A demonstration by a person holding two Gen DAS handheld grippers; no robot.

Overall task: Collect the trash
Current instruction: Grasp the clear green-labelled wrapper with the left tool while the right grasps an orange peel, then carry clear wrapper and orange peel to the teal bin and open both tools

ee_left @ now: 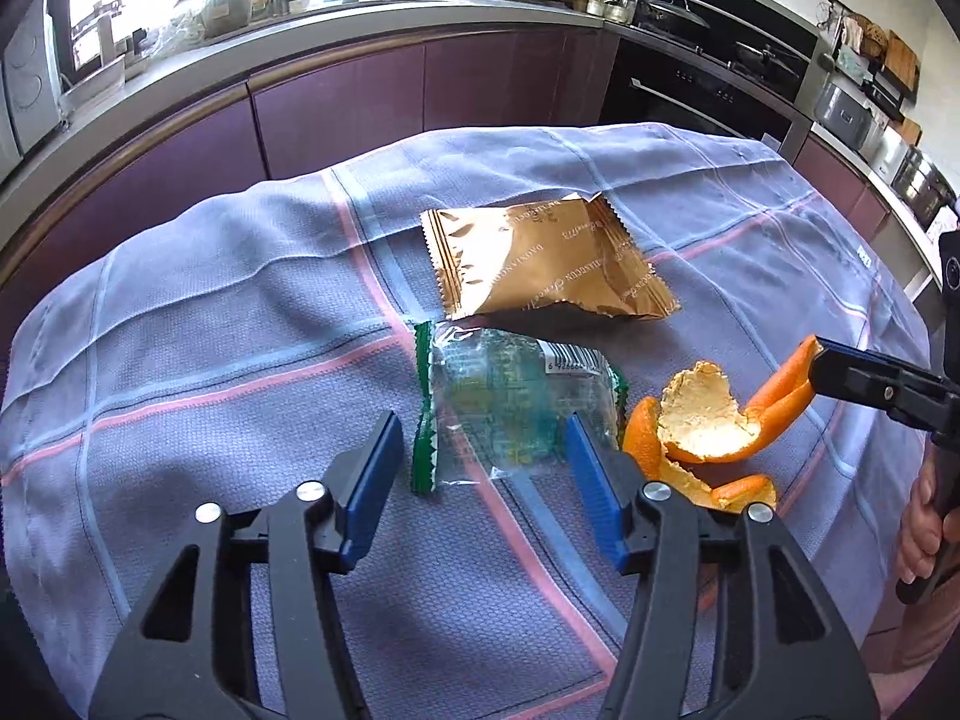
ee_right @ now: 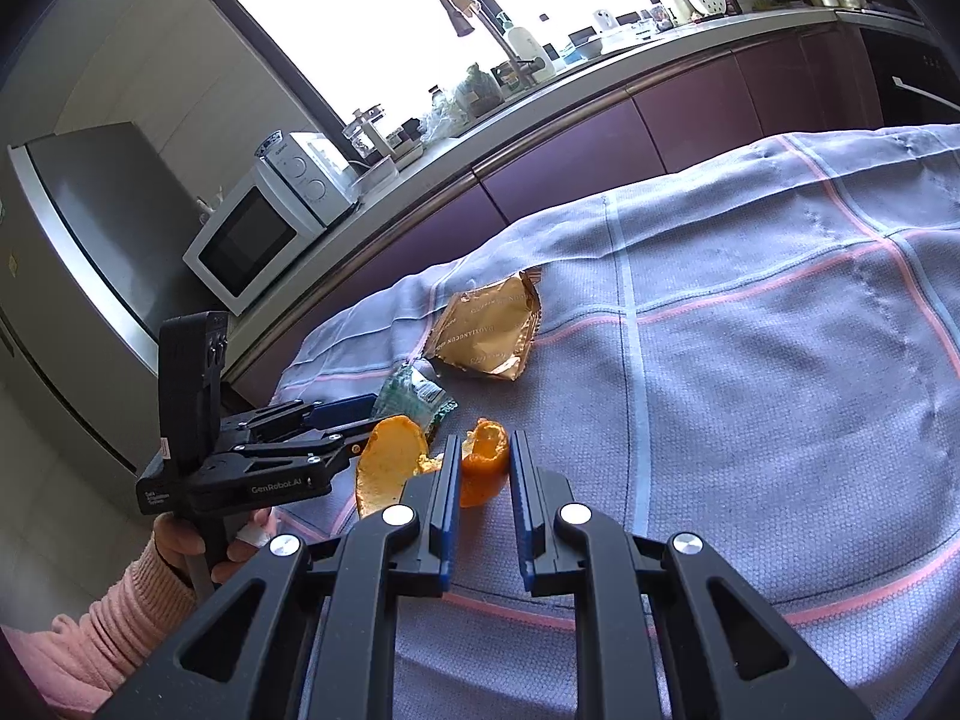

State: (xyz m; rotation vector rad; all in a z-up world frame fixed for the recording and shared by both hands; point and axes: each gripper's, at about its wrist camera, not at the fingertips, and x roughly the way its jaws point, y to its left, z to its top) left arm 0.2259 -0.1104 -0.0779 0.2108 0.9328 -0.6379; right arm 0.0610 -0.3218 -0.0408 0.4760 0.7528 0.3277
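Observation:
A clear wrapper with green ends (ee_left: 516, 405) lies on the blue cloth, between the open blue pads of my left gripper (ee_left: 483, 444); it also shows in the right wrist view (ee_right: 414, 399). A gold wrapper (ee_left: 540, 261) (ee_right: 489, 330) lies just beyond it. An orange peel (ee_left: 708, 426) (ee_right: 486, 462) lies to the right. My right gripper (ee_right: 485, 468) has its jaws narrowly apart around one strip of the peel; in the left wrist view its tip (ee_left: 816, 366) touches the peel's end. Whether the pads press the peel is unclear.
The table carries a blue cloth with pink and pale stripes (ee_left: 240, 360). Purple kitchen cabinets (ee_left: 360, 108) and a cluttered counter run behind it. A microwave (ee_right: 258, 240) and a fridge (ee_right: 90, 240) stand at the left. An oven (ee_left: 708, 90) is at the back right.

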